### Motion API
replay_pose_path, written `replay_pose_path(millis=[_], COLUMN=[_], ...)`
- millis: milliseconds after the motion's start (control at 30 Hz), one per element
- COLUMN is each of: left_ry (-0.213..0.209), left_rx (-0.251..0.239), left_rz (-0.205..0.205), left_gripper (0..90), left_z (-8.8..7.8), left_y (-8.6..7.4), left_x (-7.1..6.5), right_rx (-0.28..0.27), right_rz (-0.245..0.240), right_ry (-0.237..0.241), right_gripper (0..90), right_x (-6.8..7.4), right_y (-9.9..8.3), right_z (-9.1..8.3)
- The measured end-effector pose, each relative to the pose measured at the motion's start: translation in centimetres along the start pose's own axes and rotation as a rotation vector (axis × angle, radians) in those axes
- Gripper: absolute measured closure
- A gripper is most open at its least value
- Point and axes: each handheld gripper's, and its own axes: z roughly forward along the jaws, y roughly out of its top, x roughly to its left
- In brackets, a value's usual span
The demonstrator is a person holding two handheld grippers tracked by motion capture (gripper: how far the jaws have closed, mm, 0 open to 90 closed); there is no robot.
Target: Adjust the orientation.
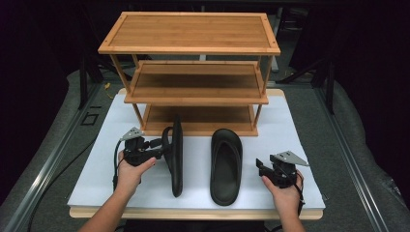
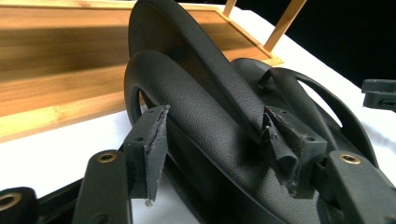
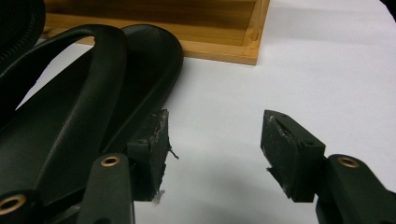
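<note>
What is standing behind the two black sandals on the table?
Behind the left sandal and the right sandal stands a bamboo rack with three shelves. All three shelves look bare, though the back of the lower two is shaded by the shelf above.

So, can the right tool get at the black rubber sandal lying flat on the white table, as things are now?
Probably yes. The right tool stands open just beside the flat black rubber sandal, with bare white table around it and nothing in between. The other sandal, on its edge, sits on the far side.
</note>
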Motion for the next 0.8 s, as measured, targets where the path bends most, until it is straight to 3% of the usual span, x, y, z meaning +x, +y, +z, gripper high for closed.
replay_pose_path(millis=[100, 167, 200, 333, 400, 467, 800], left_ry=[-0.016, -0.032, -0.065, -0.096, -0.114, -0.126, -0.149], left_rx=[-0.008, -0.013, -0.012, -0.012, -0.013, -0.010, 0.005], left_rz=[-0.008, -0.028, -0.061, -0.084, -0.088, -0.093, -0.069], left_gripper=[45.1, 45.0, 45.0, 44.5, 45.0, 51.6, 66.5], left_z=[0.2, 0.3, 0.7, 1.2, 1.5, 1.7, 1.8], left_y=[-0.1, -0.1, -0.2, -0.2, -0.2, -0.1, 0.4], left_x=[0.1, 0.2, 0.4, 0.3, 0.1, -0.2, -1.9], right_rx=[0.000, 0.000, 0.001, 0.000, 0.000, 0.000, -0.007], right_rz=[0.002, 0.003, 0.002, 0.003, 0.003, 0.005, 0.010], right_ry=[0.002, 0.001, 0.004, 0.004, 0.002, 0.004, 0.003], right_gripper=[41.8, 41.9, 41.9, 41.9, 41.8, 41.9, 41.9], right_x=[0.0, -0.1, -0.1, 0.0, 0.0, -0.1, -0.2], right_y=[0.0, 0.0, 0.0, 0.0, 0.0, 0.0, 0.0], right_z=[0.0, 0.0, 0.0, 0.0, 0.0, 0.0, 0.0])
